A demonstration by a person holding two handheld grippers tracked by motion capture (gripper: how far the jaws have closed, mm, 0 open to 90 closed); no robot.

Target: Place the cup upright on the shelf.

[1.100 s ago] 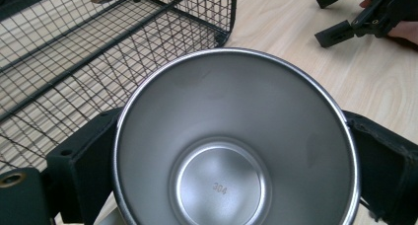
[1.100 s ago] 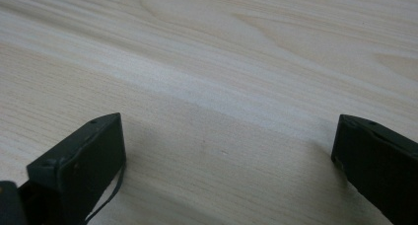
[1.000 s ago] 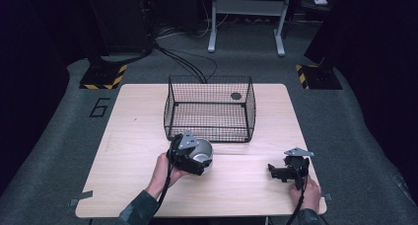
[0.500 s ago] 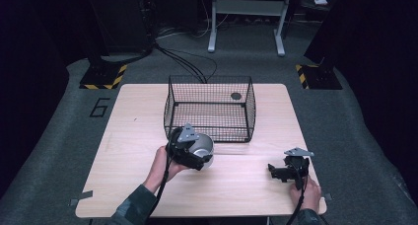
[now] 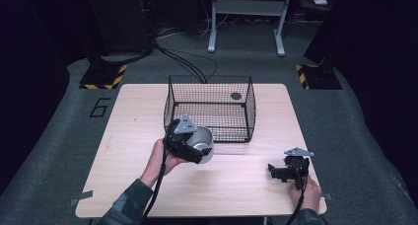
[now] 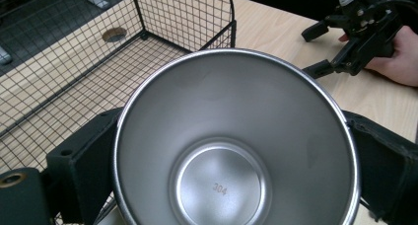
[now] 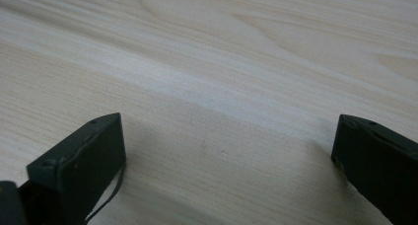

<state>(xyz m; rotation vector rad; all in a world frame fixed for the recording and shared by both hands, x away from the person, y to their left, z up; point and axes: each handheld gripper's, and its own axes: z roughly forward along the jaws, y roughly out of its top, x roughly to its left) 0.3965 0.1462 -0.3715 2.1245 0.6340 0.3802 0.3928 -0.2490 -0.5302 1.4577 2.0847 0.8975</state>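
Looking down from the high view, we hold the cup (image 5: 203,142) in our left gripper (image 5: 190,146) just before the basket (image 5: 209,109), whose wall the left gripper view puts beyond its rim, while our right gripper (image 7: 229,151) rests spread, empty.

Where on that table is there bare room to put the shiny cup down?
Bare wood lies left of the wire basket and across the near middle, between the left tongs holding the steel cup and the right tongs. It is crowded just in front of the basket.
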